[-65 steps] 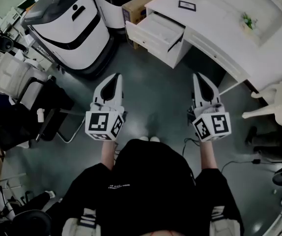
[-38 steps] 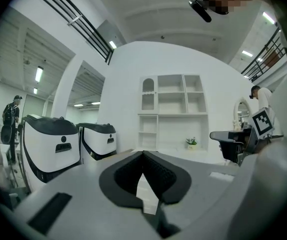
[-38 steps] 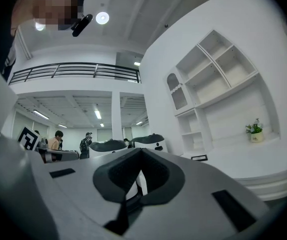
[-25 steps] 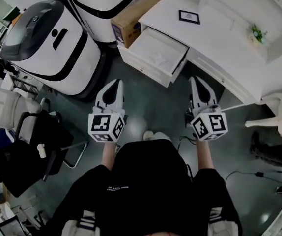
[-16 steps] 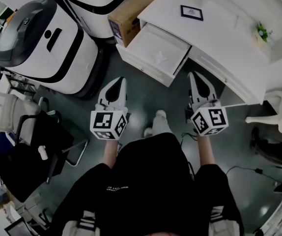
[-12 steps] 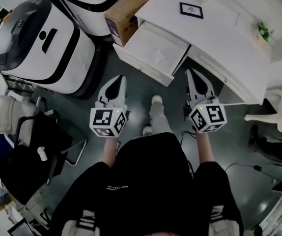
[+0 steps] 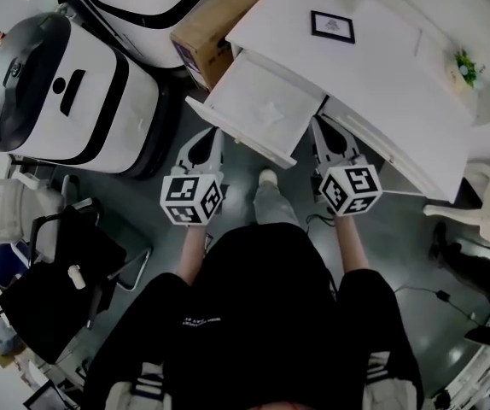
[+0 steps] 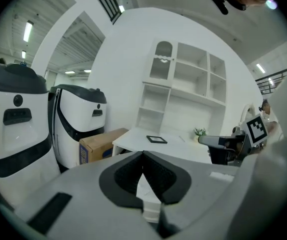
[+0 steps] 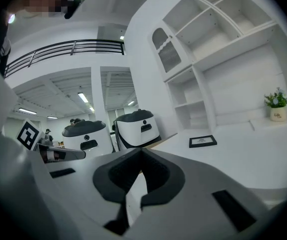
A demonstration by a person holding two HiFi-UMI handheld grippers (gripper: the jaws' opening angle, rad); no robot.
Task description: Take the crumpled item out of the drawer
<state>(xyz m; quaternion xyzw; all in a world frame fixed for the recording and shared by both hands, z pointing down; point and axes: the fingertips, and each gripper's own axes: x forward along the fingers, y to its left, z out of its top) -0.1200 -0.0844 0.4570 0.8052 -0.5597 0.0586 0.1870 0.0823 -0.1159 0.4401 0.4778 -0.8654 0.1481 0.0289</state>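
Observation:
The white drawer stands pulled out of the white desk. A pale crumpled item lies on its bottom, hard to tell from the white lining. My left gripper points at the drawer's front panel from just short of it. Its jaws meet at the tip in the left gripper view, with nothing between them. My right gripper sits by the drawer's right corner, under the desk edge, jaws shut and empty. Neither gripper view shows the inside of the drawer.
A cardboard box stands left of the desk, next to two large white and black machines. On the desk are a small framed picture and a potted plant. A black chair is behind on the left.
The person has stepped up to the desk, so the drawer looms closer. Both grippers have moved forward and down, from open floor to the drawer's front. Both jaws stay shut.

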